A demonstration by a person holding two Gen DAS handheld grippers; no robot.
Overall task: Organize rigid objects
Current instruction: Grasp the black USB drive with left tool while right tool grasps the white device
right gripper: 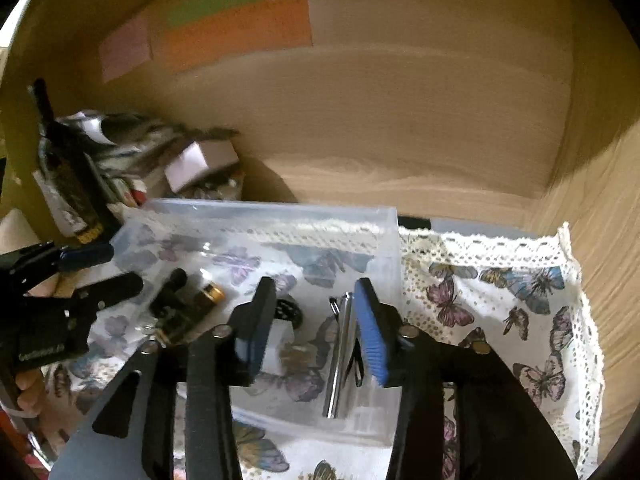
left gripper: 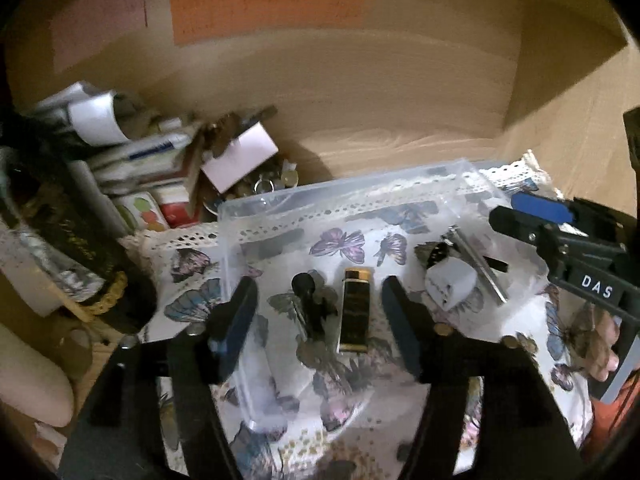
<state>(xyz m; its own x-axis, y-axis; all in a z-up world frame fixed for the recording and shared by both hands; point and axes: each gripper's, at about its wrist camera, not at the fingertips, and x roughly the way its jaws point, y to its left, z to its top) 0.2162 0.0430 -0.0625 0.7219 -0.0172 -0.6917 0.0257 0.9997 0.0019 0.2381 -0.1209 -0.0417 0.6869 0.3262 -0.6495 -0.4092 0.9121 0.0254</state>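
A wooden shelf [left gripper: 380, 92] with back and side walls encloses the scene; orange, green and pink paper notes [right gripper: 236, 32] are stuck on its back wall. A butterfly-print cloth [right gripper: 500, 300] with a lace edge covers the shelf floor. On the cloth stands a clear plastic box [left gripper: 344, 196], open at the top, occupying the middle. Far left, beside the box, lies a pile of clutter [left gripper: 132, 160]: papers, small cartons and a dark bottle [right gripper: 68, 176].

Inside the box, left side: a black-and-gold lighter [left gripper: 354, 310] lying flat, and just left of it a small black clip [left gripper: 308, 300]. Right side: a white plug adapter [left gripper: 450, 284] and a metal bar [right gripper: 340, 356], lying close together.

The left gripper [left gripper: 320, 320] hangs over the box's left part, fingers spread wide either side of the lighter and clip, pads touching neither. The right gripper [right gripper: 316, 324] hangs over the right part, fingers parted, the metal bar and adapter lying between them, not pinched. A hand [right gripper: 28, 396] grips the left tool's handle.
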